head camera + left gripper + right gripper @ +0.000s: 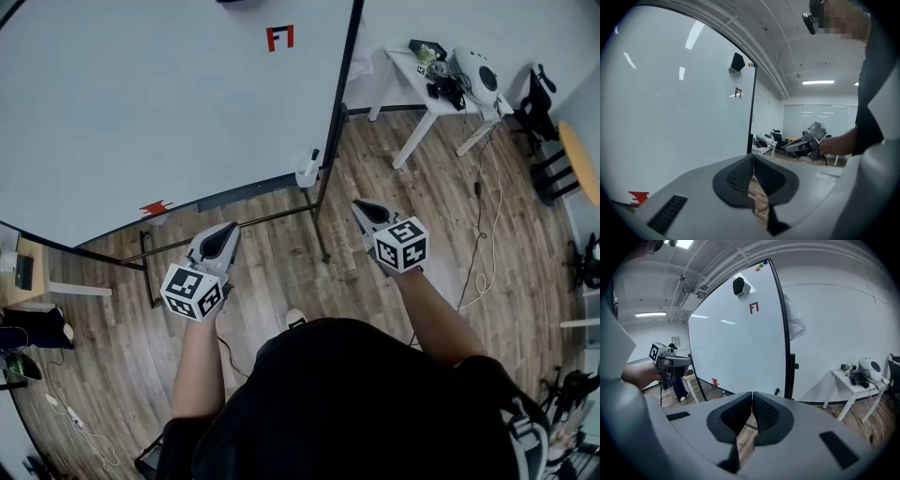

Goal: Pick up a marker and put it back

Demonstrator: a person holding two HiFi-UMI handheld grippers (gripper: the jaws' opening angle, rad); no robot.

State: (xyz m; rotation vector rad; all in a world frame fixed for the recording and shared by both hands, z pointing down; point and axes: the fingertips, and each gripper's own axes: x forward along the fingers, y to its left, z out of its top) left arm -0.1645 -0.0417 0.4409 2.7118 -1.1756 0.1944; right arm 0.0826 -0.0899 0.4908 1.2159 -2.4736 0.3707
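Closed, empty fingers (765, 414) before whiteboard (736, 348)

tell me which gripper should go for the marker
Right, probably. The right gripper is nearer the marker at the whiteboard's lower corner, which shows just beyond its shut jaws in its own view; the left gripper sits farther off.

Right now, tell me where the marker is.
Head view, centre: the marker stands in a white holder at the lower right corner of the whiteboard, beside its black frame.
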